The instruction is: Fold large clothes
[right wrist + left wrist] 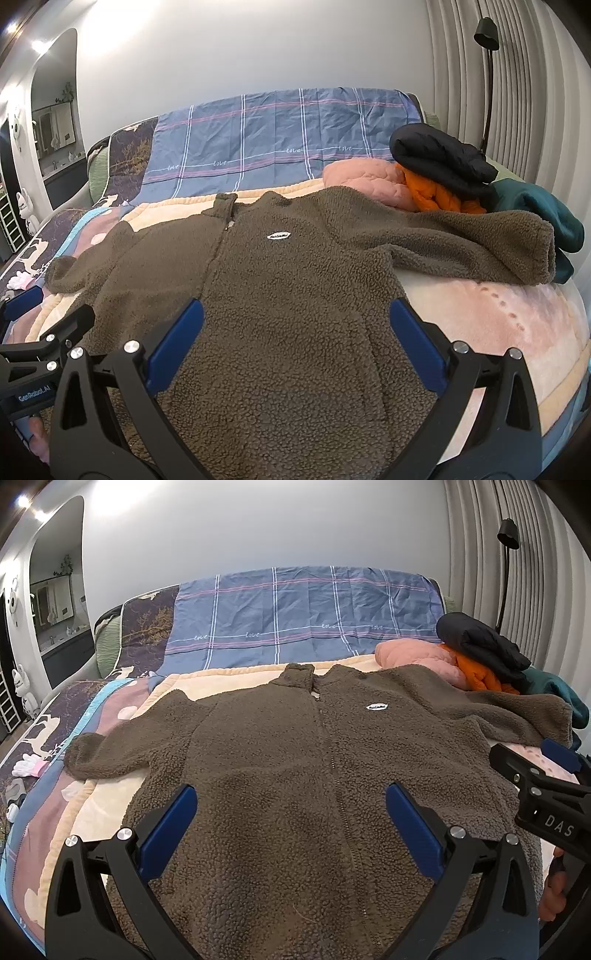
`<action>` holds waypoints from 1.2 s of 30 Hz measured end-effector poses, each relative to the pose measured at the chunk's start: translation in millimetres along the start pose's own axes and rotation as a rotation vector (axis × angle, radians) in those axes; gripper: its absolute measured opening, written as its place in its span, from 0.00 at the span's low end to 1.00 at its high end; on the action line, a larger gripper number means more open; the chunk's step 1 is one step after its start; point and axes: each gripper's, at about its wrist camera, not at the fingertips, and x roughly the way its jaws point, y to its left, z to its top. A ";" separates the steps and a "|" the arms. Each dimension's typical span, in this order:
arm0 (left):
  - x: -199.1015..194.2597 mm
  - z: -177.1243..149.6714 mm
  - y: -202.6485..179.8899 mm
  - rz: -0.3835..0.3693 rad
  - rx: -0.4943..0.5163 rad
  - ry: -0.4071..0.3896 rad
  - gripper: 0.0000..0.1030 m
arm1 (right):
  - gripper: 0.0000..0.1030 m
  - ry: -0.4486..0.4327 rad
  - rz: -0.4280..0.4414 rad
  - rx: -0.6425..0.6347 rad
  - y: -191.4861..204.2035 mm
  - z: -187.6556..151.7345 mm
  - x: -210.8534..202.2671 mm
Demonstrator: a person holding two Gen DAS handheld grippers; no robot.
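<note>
One brown fleece jacket (280,746) lies flat, front up, zipped, on my bed (110,805); four bundled garments (439,177) sit at two o'clock. My left tongs (291,812) and right tongs (295,328) hover level over its nubbly hem, jaws wide apart, empty.

Black claw (290,821) frames, blue fingers (413,827), silver screws, white lettering ("DAS", "GenRobot.AI") on side bodies
</note>
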 end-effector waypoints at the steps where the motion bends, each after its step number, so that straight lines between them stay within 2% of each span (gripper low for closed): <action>1: 0.6 -0.3 0.1 0.000 0.000 0.001 0.99 | 0.98 0.001 0.001 -0.001 0.3 -0.3 0.1; 36: 7.1 -6.7 15.2 -0.012 -0.028 0.017 0.99 | 0.98 0.014 0.003 -0.021 11.3 -2.8 2.6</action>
